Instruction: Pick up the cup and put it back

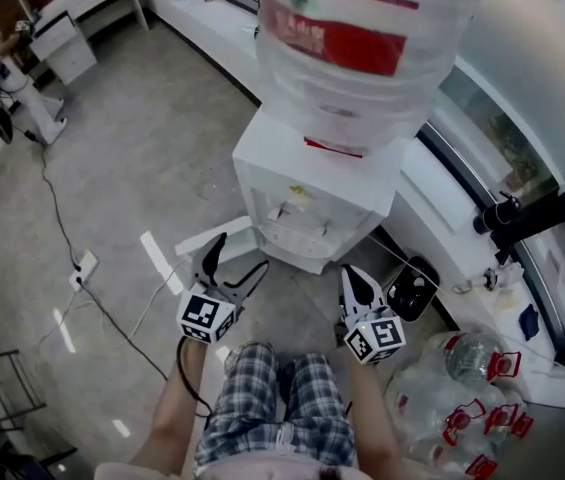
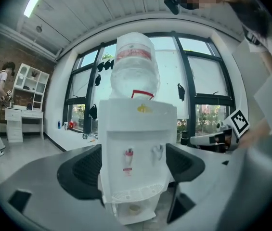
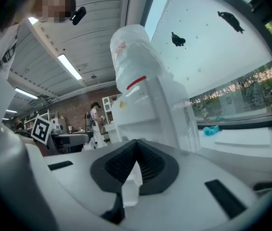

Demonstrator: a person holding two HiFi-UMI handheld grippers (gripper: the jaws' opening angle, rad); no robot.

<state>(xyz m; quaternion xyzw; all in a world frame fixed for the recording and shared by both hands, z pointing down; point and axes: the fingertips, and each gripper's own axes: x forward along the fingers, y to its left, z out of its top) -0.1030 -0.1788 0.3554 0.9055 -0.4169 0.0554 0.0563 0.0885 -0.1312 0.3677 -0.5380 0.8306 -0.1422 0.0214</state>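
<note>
In front, a white water dispenser with a big clear bottle upside down on top, two taps on its face above a drip grille. Down low, ahead of plaid shorts, both tools aimed at the dispenser's lower front. Left gripper: jaws spread wide, nothing between them, with the dispenser front framed in the gap in the left gripper view and not touching either pad. Right gripper: jaws drawn together, tips meeting in the right gripper view, with only a narrow pale slit below the tips, too unclear to name, and no item made out as held. Cup: apparently the small pale round thing in the open recess at the dispenser's foot, seen only in the left gripper view and too small to be sure; well clear of both grippers. On the floor to the right, a heap of empty clear bottles with red handles. To the left, a power strip and cable. Far off at top left, a person beside white desks.
</note>
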